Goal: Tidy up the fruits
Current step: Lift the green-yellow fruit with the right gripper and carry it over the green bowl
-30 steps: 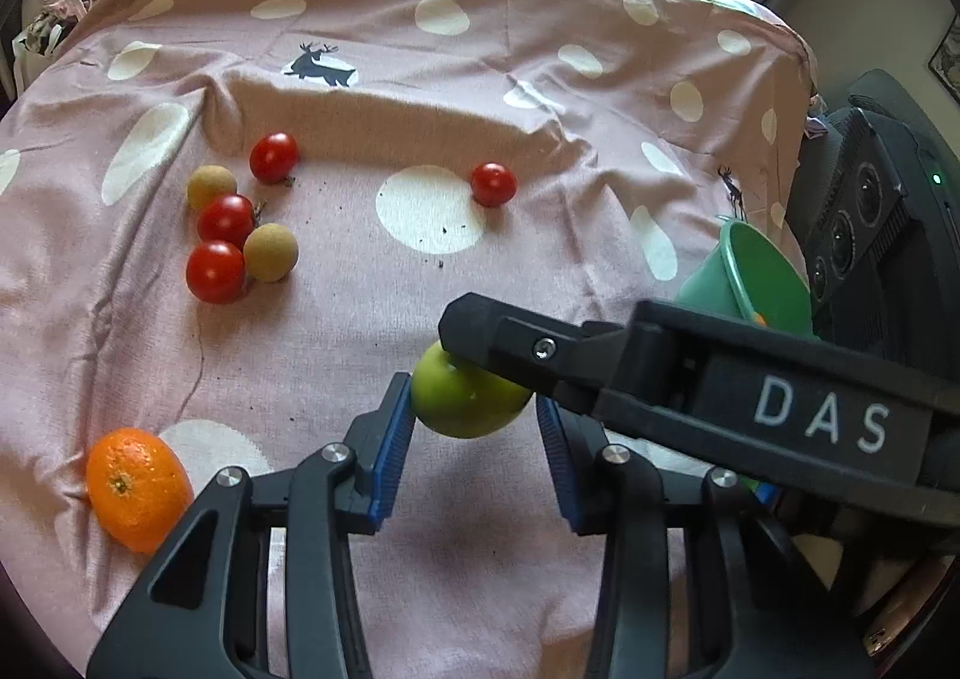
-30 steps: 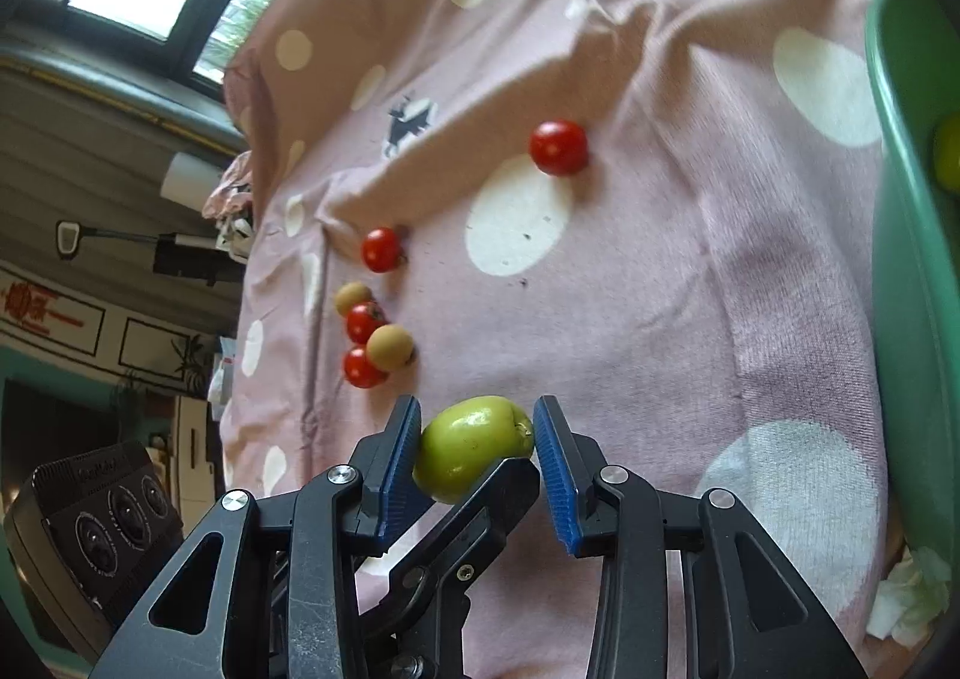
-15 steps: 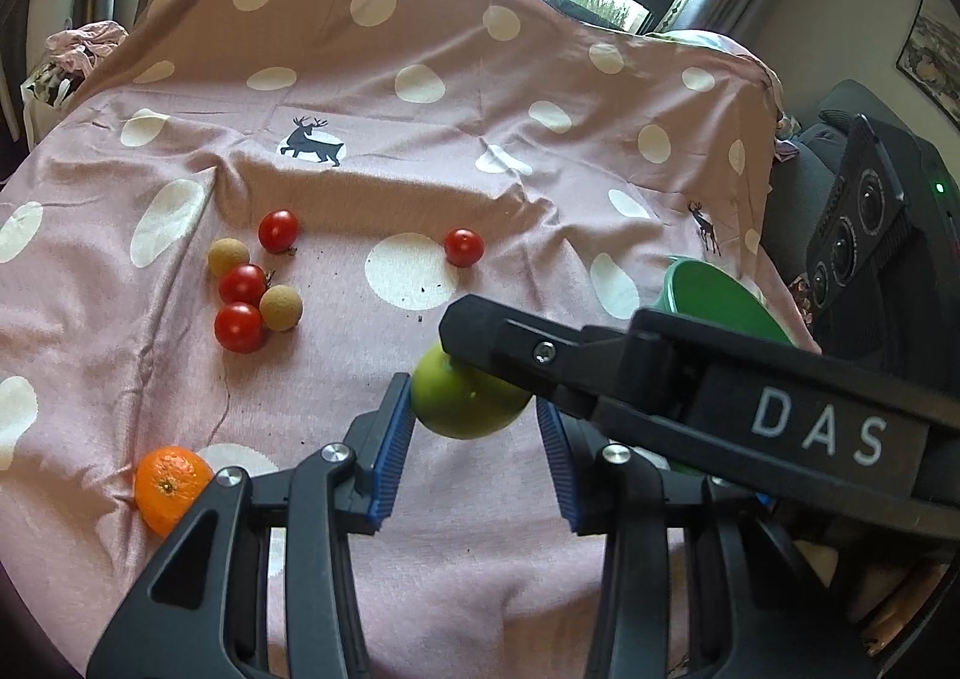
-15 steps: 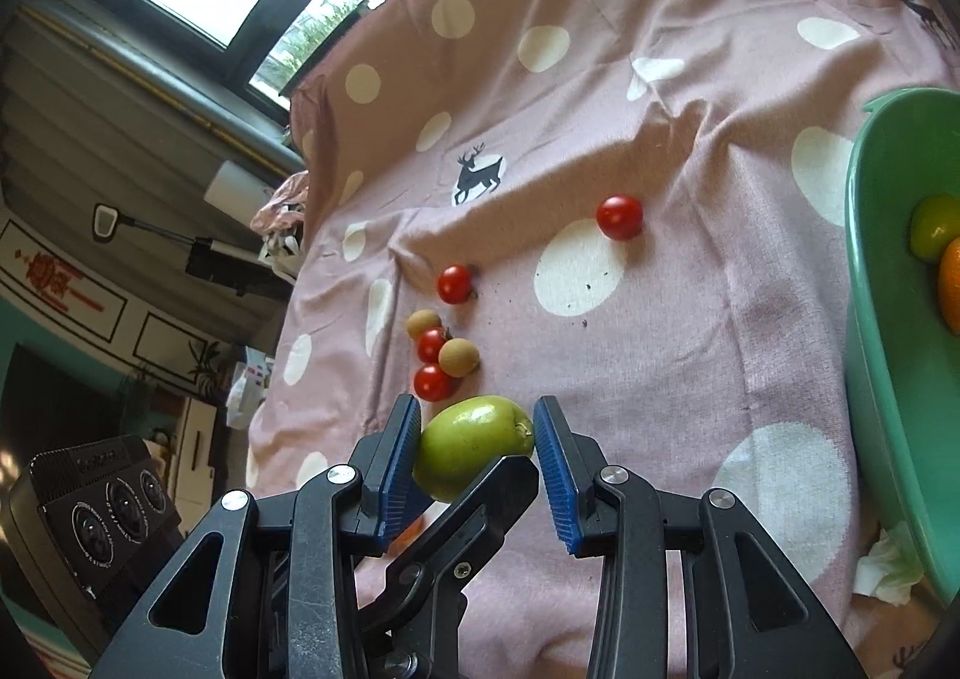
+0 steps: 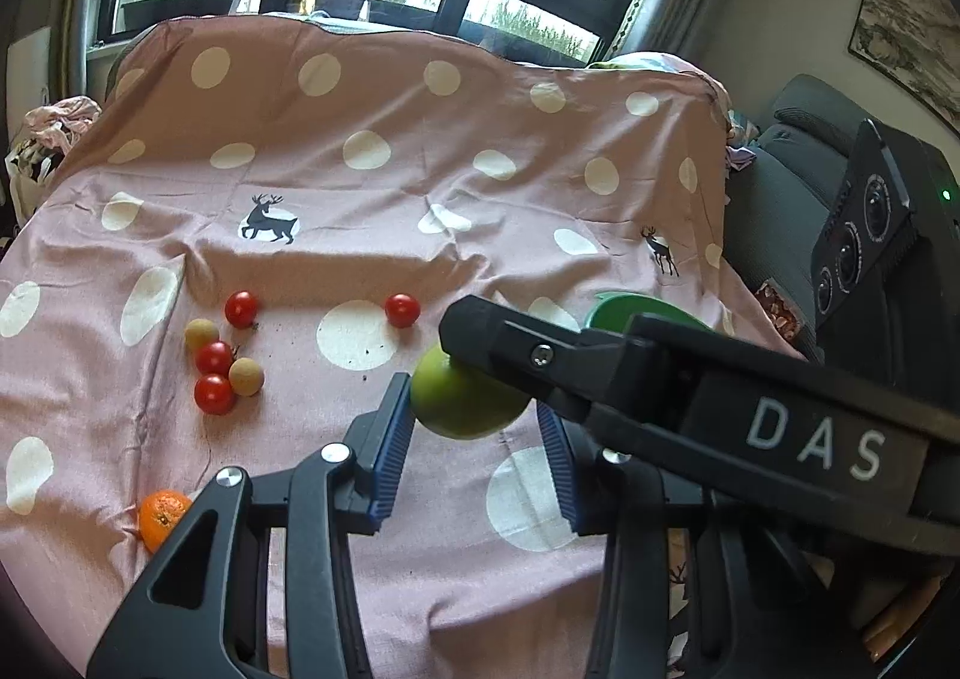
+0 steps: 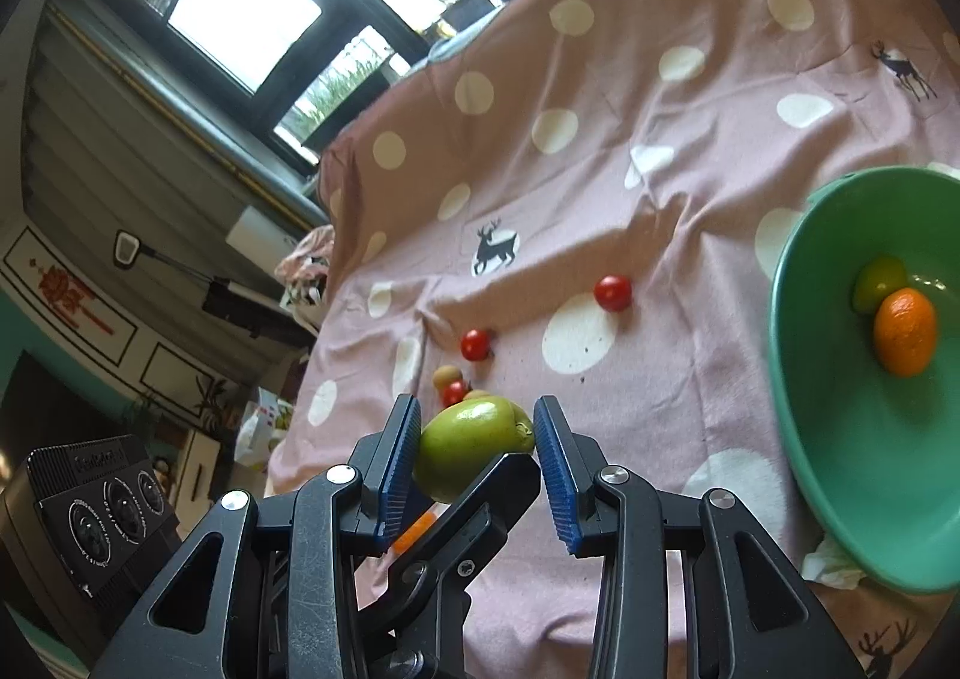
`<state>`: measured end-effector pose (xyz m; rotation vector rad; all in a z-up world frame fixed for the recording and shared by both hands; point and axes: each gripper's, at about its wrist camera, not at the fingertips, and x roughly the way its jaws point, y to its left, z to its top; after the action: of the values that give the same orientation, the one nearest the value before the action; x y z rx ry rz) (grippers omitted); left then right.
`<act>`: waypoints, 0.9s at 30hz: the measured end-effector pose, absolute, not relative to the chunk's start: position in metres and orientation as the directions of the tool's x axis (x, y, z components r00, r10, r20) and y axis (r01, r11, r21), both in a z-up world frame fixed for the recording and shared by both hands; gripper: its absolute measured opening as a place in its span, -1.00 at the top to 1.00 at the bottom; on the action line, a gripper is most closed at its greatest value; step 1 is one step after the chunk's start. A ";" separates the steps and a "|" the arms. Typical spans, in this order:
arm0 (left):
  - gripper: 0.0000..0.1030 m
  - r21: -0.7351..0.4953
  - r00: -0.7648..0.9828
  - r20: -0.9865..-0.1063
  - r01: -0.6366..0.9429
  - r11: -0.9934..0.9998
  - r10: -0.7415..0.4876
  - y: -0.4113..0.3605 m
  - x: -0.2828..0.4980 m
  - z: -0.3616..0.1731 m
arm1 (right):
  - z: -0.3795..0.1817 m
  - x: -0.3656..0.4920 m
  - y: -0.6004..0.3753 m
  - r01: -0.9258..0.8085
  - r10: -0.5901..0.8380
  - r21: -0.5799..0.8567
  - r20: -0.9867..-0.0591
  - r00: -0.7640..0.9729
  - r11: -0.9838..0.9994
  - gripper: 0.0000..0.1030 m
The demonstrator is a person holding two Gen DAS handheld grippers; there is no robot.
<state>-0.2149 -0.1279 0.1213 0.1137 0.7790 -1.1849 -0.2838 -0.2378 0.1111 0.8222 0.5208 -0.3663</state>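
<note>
A green fruit (image 5: 462, 409) hangs above the pink dotted cloth (image 5: 360, 199), pinched crosswise by both grippers. My left gripper (image 5: 474, 415) is shut on it, blue pads at its sides, and one right-gripper finger (image 5: 600, 373) crosses its top. In the right wrist view my right gripper (image 6: 477, 427) is shut on the same green fruit (image 6: 468, 439), with a left-gripper finger (image 6: 480, 499) beneath. The green bowl (image 6: 780, 283) at right holds a mandarin (image 6: 905, 331) and a green fruit (image 6: 879, 283).
On the cloth lie several cherry tomatoes (image 5: 402, 310), two tan round fruits (image 5: 246, 376) and a mandarin (image 5: 161, 511) at near left. A black camera box (image 5: 864, 235) stands right of the table. A crumpled tissue (image 6: 834, 559) lies by the bowl.
Both grippers have risen together with the green fruit held between them. The cloth and loose fruit look farther away, and more of the window and bowl shows.
</note>
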 end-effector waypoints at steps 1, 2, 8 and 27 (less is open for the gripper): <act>0.20 -0.304 0.153 -0.596 0.865 0.398 -0.788 -0.130 -0.217 0.123 | 0.113 -0.287 -0.239 0.497 -0.114 0.596 -0.562 0.819 0.630 0.20; 0.20 -0.299 0.154 -0.594 0.869 0.393 -0.790 -0.133 -0.220 0.125 | 0.114 -0.290 -0.240 0.497 -0.121 0.596 -0.557 0.822 0.631 0.20; 0.19 -0.279 0.139 -0.592 0.888 0.364 -0.794 -0.148 -0.234 0.132 | 0.120 -0.307 -0.251 0.503 -0.157 0.605 -0.532 0.832 0.617 0.20; 0.24 -0.247 0.033 -0.592 0.944 0.220 -0.805 -0.204 -0.289 0.134 | 0.124 -0.373 -0.287 0.597 -0.315 0.615 -0.512 0.799 0.515 0.19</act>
<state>-0.2893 -0.2040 0.1342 0.2369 0.7189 -1.3652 -0.3727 -0.2873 0.1239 0.8699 0.3586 -0.5621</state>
